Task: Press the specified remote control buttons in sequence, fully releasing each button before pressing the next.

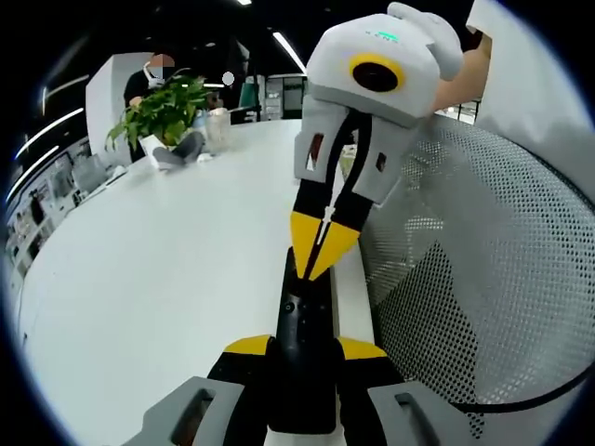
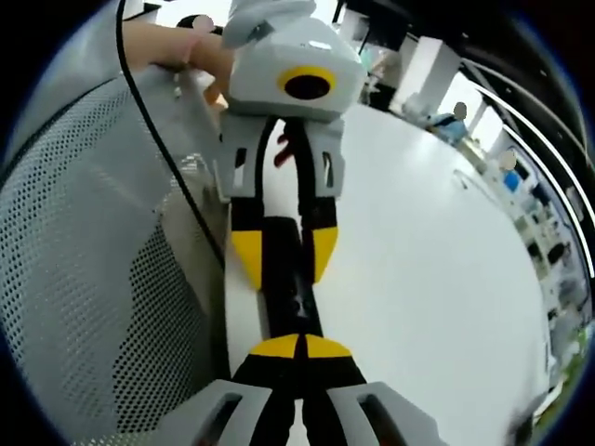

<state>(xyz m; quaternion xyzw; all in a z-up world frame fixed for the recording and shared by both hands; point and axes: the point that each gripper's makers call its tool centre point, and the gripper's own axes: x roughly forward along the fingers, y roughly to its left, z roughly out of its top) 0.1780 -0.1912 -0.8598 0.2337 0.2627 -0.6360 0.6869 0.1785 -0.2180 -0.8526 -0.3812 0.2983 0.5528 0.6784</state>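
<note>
fingers of left gripper (image 1: 303, 358) clamped on the black remote (image 1: 304, 348), held above the white surface (image 1: 167, 279) edge. right gripper (image 1: 321, 251) closed to a point, tips on the buttons. press straight down, then lift fully clear before moving on.

Glossy black plastic remote (image 1: 303, 358), smooth white table (image 1: 167, 279), perforated grey mesh chair back (image 1: 483, 279).

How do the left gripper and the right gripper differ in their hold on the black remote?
The left gripper has its fingers apart, clamping the remote by its sides; the right gripper has its fingers shut together, holding nothing. The left gripper lies along the remote; the right gripper tilts tip-down onto its face. Both have yellow fingers.
</note>
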